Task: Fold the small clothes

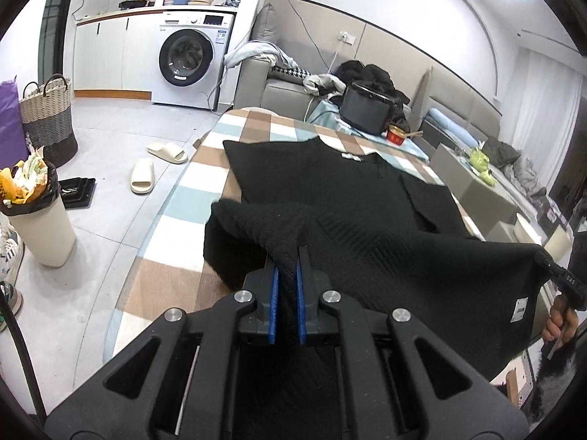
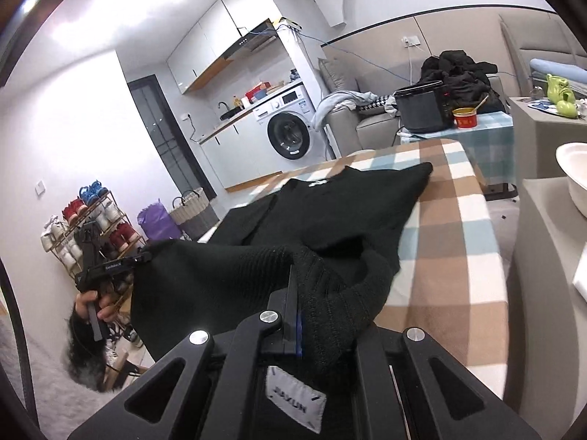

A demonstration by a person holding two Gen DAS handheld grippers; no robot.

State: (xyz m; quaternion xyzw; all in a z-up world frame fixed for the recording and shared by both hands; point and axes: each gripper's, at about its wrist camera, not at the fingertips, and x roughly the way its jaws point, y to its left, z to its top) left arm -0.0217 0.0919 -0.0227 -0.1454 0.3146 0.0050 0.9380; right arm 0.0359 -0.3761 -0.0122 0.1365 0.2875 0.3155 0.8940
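A: Two corners of the black ribbed knit sweater point(image 1: 352, 198) are pinched at once, one per tool, and that is why its near hem hangs lifted off the table while the collar end lies flat at the far side.

B: Where does the garment sit, exactly?

A: It is spread on the brown, white and pale-blue checked tablecloth point(image 1: 234, 135), white neck label point(image 1: 351, 156) far from the camera, one sleeve folded in over the body. The raised near edge sags between the two grips.

B: And the tools?

A: The left gripper point(image 1: 288, 256) has its blue-padded jaws nearly together, with a bunched fold of knit clamped between them. The right gripper point(image 2: 295, 286) is likewise closed down on the hem, thick fabric draped over one finger, a white brand tag point(image 2: 295, 399) hanging just below it.

B: Why hold both corners like that?

A: My reading: holding the bottom edge at both ends keeps it taut and level, so it can be carried toward the collar for a half fold. Slack in the middle could wrinkle the fold.

B: Anything nearby to mind?

A: Beyond the far end of the table stand a dark round cooker pot point(image 1: 365, 110) and a small red bowl point(image 1: 397, 135), well apart from the sweater. Further left, a white front-loading washing machine point(image 1: 190, 62) stands against the wall.
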